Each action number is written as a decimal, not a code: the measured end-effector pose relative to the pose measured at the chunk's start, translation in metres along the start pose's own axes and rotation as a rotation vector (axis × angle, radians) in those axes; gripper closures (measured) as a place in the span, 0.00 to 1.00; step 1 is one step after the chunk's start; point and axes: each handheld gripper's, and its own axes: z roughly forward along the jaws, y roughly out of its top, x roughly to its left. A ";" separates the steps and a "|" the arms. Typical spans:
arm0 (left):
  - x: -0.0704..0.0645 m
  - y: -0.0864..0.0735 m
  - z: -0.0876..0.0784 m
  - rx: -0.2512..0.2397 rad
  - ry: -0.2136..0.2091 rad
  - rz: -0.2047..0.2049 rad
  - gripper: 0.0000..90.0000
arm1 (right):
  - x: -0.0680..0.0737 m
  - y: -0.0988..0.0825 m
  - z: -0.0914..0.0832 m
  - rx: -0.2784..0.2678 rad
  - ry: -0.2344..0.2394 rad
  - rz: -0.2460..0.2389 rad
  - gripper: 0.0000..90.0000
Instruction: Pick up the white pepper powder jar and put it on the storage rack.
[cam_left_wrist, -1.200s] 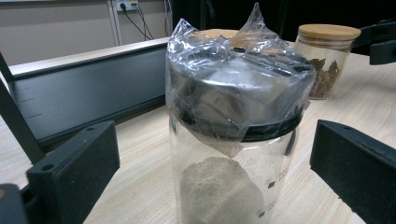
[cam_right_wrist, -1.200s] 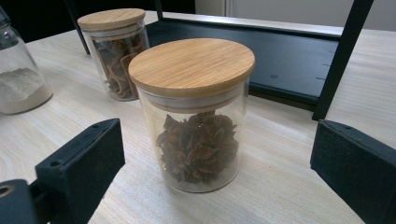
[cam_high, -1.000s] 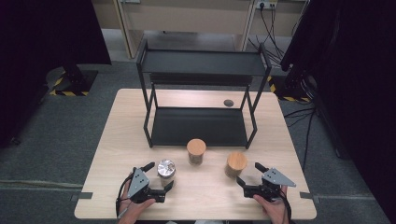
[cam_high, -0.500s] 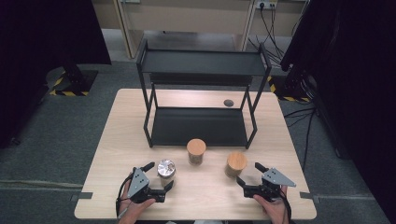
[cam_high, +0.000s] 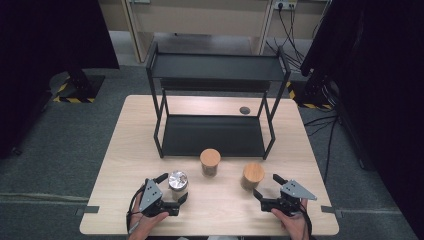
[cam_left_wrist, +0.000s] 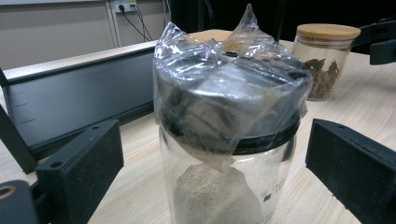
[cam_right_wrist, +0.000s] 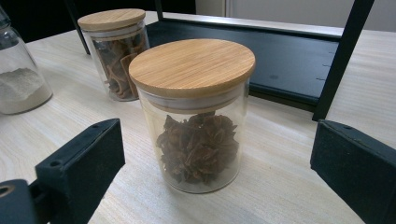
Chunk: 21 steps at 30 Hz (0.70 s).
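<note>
The left gripper (cam_high: 172, 189) stands wide, its jaws to either side of the plastic-wrapped jar (cam_left_wrist: 229, 135) and not touching it; the jar sits right between them at the near edge of the table (cam_high: 125, 145). The right gripper (cam_high: 266, 186) is just as wide, with the star-anise jar (cam_right_wrist: 198, 116) standing just ahead of its jaws, a little forward of the gap.

The crinkled film over the wrapped jar's lid looks loose, so pads closing high could slip on the plastic or drag it off; lower on the glass seems safer. The wooden lid (cam_right_wrist: 191, 65) on the right-hand jar probably only rests in place, so a tilted lift might shed it. Either glass could tip if one jaw meets it first.

Beyond the right gripper stands a third jar (cam_right_wrist: 114, 53) with brown contents I can't identify for sure. Farther off is the black shelf rack (cam_high: 215, 120), whose post (cam_right_wrist: 338, 60) stands near the right jaw's outer side and could catch a swing.

Both jars' bases are cut off in the gripper views, and the label on the wrapped jar is unreadable
</note>
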 end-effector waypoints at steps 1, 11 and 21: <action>0.000 0.000 0.001 0.000 -0.001 0.001 0.05 | 0.000 0.000 0.000 0.000 0.000 0.000 0.04; 0.000 0.001 0.004 0.002 -0.006 0.007 0.11 | 0.000 0.000 0.000 -0.001 -0.001 0.004 0.04; 0.000 0.002 0.008 0.010 -0.019 0.025 0.23 | 0.000 0.000 0.000 -0.002 -0.001 0.004 0.04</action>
